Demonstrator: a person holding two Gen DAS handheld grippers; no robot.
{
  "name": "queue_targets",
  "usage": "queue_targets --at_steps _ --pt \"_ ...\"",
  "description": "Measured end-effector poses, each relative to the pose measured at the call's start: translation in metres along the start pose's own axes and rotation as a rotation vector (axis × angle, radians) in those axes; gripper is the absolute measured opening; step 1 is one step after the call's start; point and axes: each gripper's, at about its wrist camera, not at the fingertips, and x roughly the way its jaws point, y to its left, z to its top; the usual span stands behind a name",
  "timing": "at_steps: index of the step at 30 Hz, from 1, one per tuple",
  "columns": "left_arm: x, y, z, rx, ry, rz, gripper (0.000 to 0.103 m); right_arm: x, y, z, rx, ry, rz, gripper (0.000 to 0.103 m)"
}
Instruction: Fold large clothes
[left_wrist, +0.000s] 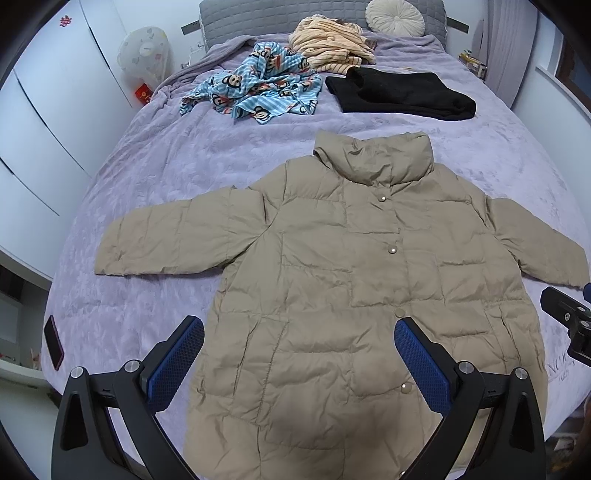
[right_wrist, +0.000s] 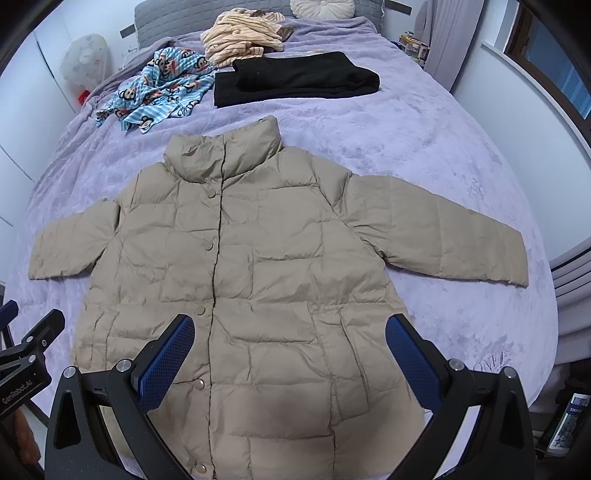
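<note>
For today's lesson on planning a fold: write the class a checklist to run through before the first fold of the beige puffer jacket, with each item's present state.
1. Jacket lies flat, front up, collar away from the claws: ok.
2. Snaps closed down the front: ok where visible.
3. Both sleeves spread out to the sides: ok.
4. Left claw open and empty above the hem: ok.
5. Right claw open and empty above the hem: ok.
6. Black garment and blue monkey-print cloth lie apart from the jacket, beyond the collar: ok.
</note>
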Motion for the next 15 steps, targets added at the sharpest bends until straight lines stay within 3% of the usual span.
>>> queue_targets --at_steps 15 --pt "0.0019 -0.0001 0.0015 0.0 0.004 0.001 0.103 0.0007 0.001 0.0027 -0.003 -0.002 -0.002 0.103"
